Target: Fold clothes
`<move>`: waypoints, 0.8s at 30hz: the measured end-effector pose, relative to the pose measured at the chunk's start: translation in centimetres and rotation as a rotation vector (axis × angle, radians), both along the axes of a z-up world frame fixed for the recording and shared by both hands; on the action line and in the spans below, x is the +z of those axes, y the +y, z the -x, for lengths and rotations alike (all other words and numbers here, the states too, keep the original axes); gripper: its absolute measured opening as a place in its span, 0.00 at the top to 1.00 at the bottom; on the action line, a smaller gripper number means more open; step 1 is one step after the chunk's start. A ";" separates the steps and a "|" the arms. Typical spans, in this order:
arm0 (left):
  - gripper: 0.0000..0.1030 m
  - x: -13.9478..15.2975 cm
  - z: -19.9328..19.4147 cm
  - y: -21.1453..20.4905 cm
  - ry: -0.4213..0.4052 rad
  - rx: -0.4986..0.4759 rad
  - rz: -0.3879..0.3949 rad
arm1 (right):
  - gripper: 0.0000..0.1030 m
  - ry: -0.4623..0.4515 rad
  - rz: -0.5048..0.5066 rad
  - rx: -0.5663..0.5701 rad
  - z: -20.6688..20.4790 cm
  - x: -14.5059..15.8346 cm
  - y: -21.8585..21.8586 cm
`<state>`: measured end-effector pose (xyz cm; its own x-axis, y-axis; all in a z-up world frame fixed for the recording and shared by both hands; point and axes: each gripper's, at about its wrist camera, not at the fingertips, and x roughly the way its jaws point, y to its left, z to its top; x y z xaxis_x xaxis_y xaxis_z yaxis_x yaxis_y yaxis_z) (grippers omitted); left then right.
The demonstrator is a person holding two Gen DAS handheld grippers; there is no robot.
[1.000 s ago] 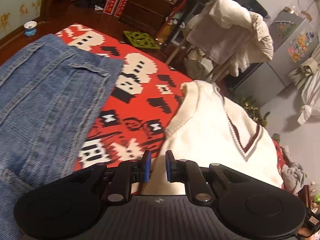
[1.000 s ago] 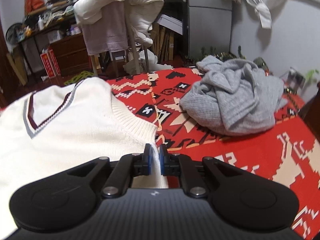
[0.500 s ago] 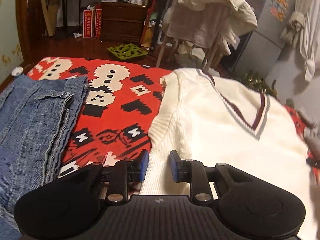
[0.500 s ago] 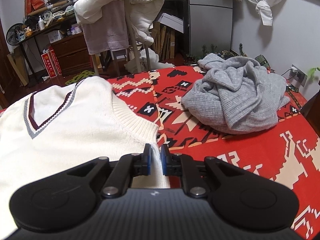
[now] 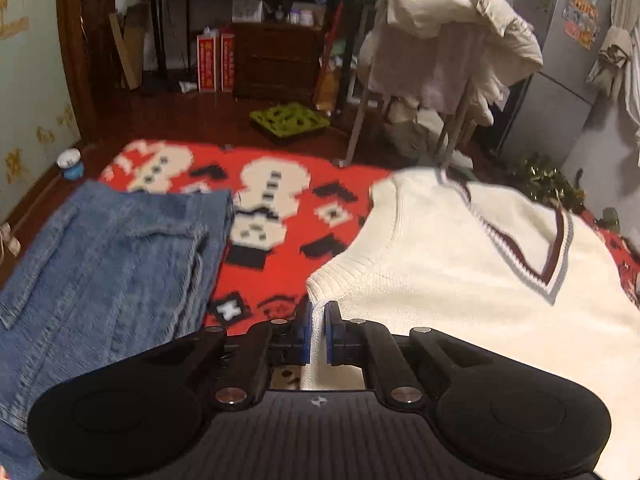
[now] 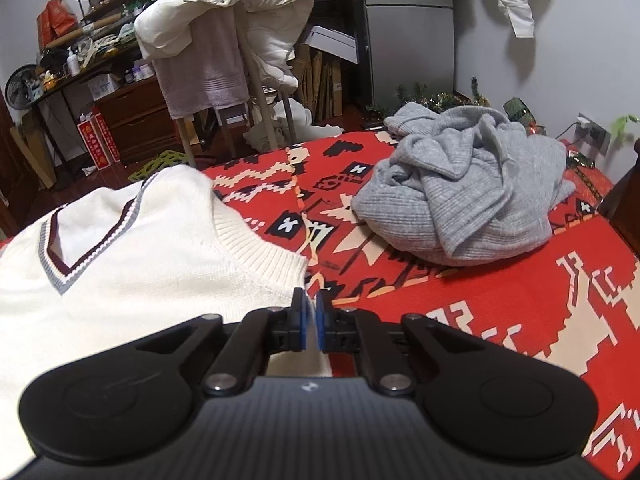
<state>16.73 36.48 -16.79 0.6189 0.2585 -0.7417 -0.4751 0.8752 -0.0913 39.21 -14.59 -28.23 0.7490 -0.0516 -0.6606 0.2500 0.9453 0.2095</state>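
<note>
A cream knitted V-neck vest (image 5: 460, 280) with maroon and grey trim lies spread on a red patterned blanket (image 5: 280, 264). My left gripper (image 5: 318, 312) is shut on the vest's left side edge, just below the ribbed armhole. In the right wrist view the same vest (image 6: 140, 264) fills the left half, and my right gripper (image 6: 311, 304) is shut on its right side edge under the other armhole. The vest's lower part is hidden beneath both grippers.
Folded blue jeans (image 5: 100, 272) lie on the blanket left of the vest. A crumpled grey sweater (image 6: 464, 196) sits at the right. Beyond the bed stand a chair draped with pale clothes (image 5: 440, 48), a dark dresser (image 5: 276, 56) and a grey fridge (image 5: 568, 60).
The left gripper swung round to face the room squarely and its jaws narrowed onto the vest's edge. The right gripper stayed clamped and shifted only slightly.
</note>
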 end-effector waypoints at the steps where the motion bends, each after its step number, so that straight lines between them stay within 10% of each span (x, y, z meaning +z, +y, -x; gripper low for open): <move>1: 0.92 -0.3 0.0 0.1 0.002 0.001 0.013 | 0.95 -0.001 -0.001 0.001 0.0 0.0 0.0; 9: 0.80 0.4 3.4 4.4 -0.117 0.151 0.294 | 0.94 -0.018 -0.077 -0.023 0.2 0.2 -1.0; 24: 0.88 -1.5 1.8 2.1 -0.023 0.016 0.151 | 0.94 -0.010 -0.088 -0.020 0.1 -0.2 -1.0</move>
<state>14.96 38.55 -18.24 0.6328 0.1553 -0.7586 -0.4849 0.8432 -0.2319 39.14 -15.60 -28.47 0.7546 -0.0088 -0.6561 0.2663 0.9180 0.2939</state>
